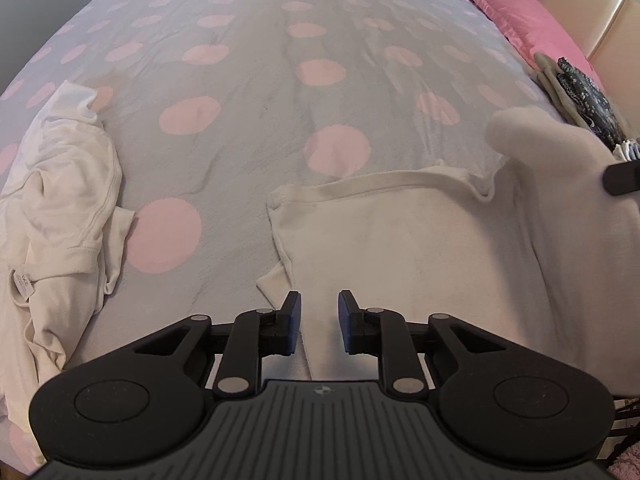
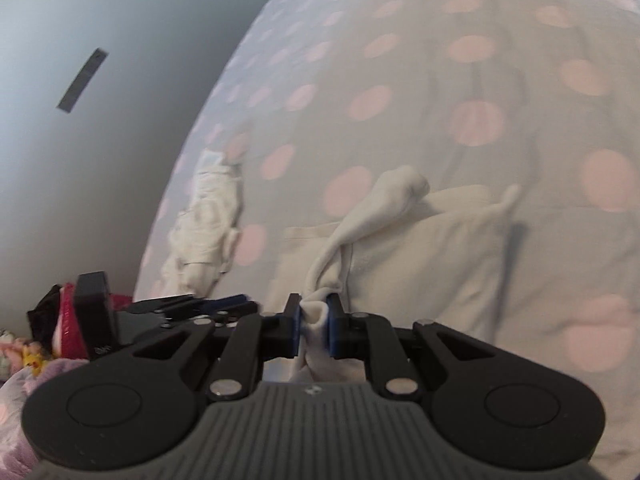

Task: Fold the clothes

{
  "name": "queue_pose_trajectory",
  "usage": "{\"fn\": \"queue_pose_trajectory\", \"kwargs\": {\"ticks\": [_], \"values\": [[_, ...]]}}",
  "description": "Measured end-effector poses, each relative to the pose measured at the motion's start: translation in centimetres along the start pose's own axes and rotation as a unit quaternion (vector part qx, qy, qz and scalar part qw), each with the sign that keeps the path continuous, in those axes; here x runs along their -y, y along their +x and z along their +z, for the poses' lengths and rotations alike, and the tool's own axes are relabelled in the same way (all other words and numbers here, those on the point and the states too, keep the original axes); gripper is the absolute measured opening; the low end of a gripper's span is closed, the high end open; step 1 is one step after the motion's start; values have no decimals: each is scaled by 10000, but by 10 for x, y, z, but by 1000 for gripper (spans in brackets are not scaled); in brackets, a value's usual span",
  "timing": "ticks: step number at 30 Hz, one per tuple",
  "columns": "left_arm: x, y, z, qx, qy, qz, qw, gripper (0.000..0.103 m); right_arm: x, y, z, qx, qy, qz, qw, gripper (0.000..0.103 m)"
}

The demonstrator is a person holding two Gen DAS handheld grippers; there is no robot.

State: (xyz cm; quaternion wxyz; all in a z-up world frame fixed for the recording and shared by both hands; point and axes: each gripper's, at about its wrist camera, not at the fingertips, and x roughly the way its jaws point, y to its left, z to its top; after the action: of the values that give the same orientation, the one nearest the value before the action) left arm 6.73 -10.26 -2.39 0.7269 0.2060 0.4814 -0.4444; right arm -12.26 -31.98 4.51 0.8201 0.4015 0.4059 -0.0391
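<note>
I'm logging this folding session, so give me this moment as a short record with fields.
surface: bed with pink-dotted grey cover
garment in work: cream top, partly flat
left gripper: open, over the top's near edge
right gripper: shut on a bunched part of the top
waiting: crumpled white shirt at left
far right: folded pile

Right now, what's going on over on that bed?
A person is folding a cream top on the polka-dot bedspread. The right tongs are shut on a bunched sleeve of it, lifted over the body of the garment. The left tongs hover open above its near edge, holding nothing. A crumpled white shirt waits to the left.
</note>
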Motion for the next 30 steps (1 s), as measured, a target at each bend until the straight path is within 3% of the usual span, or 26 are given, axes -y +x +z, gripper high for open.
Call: {"fn": "queue_pose_trajectory", "kwargs": {"ticks": [6,13,16,19,22,25,30], "values": [[-10,-2,-6,-20,-118,60,9999,17,-37,75,-7,-389,-165,213,9989,14],[-23,-4,-11,-57,-307,190,9993,17,-47,142,-20,-664,-313,-67,9973,14],[-24,-6,-12,-38,-318,245,9992,17,-46,152,-23,-664,-324,-130,9972,23],[-24,-8,-13,-19,-329,300,9990,17,-46,143,-21,-523,-236,37,9983,35],[-24,-11,-13,31,-330,361,9988,17,-47,130,-18,-318,-199,167,9992,38],[-23,-17,-11,227,-328,329,9987,17,-44,105,-15,42,-398,-57,9992,39],[-14,-26,-7,564,-221,113,9981,17,-15,65,-21,384,-590,-833,9940,37]]}}
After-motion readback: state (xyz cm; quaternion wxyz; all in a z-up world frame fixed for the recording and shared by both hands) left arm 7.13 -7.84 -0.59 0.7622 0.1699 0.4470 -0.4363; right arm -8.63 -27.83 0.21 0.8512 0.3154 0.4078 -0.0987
